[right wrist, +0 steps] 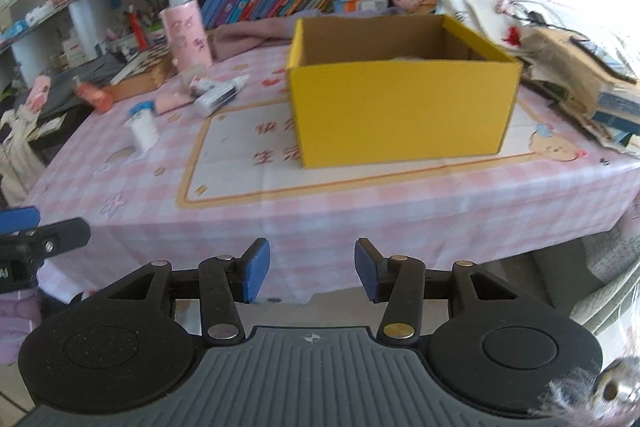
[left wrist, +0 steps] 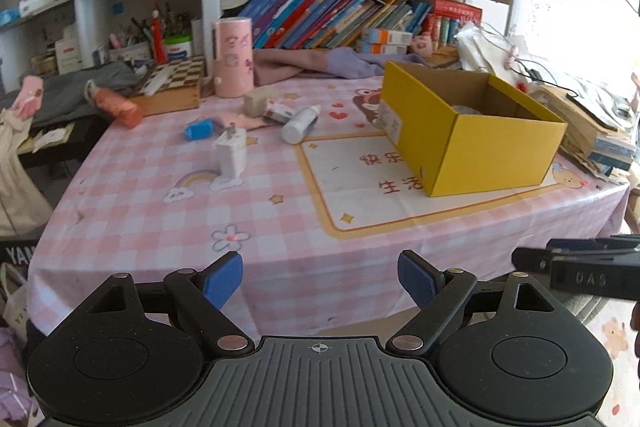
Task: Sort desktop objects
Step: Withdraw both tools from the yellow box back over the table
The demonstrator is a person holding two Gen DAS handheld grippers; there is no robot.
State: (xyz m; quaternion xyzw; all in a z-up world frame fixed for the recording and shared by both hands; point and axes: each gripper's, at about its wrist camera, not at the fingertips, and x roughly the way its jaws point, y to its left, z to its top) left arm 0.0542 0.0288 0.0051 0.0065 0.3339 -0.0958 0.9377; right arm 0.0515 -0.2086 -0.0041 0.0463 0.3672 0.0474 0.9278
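Note:
An open yellow cardboard box (left wrist: 472, 131) (right wrist: 400, 103) stands on the pink checked tablecloth (left wrist: 160, 211). To its left lie loose items: a white charger plug (left wrist: 231, 151) (right wrist: 143, 129), a blue cap-like piece (left wrist: 198, 129), a white bottle (left wrist: 300, 125), a small tube (left wrist: 276, 111), a beige block (left wrist: 258, 101) and an orange cylinder (left wrist: 120, 107). My left gripper (left wrist: 320, 277) hovers before the table's near edge, open and empty. My right gripper (right wrist: 312, 273) also hangs off the near edge facing the box, open with nothing between its fingers.
A tall pink tin (left wrist: 233, 57) and a chessboard box (left wrist: 176, 83) sit at the back left. Purple cloth (left wrist: 320, 65) lies before a row of books (left wrist: 328, 17). Stacked books and bags (right wrist: 580, 75) crowd the right side. Shelves rise behind.

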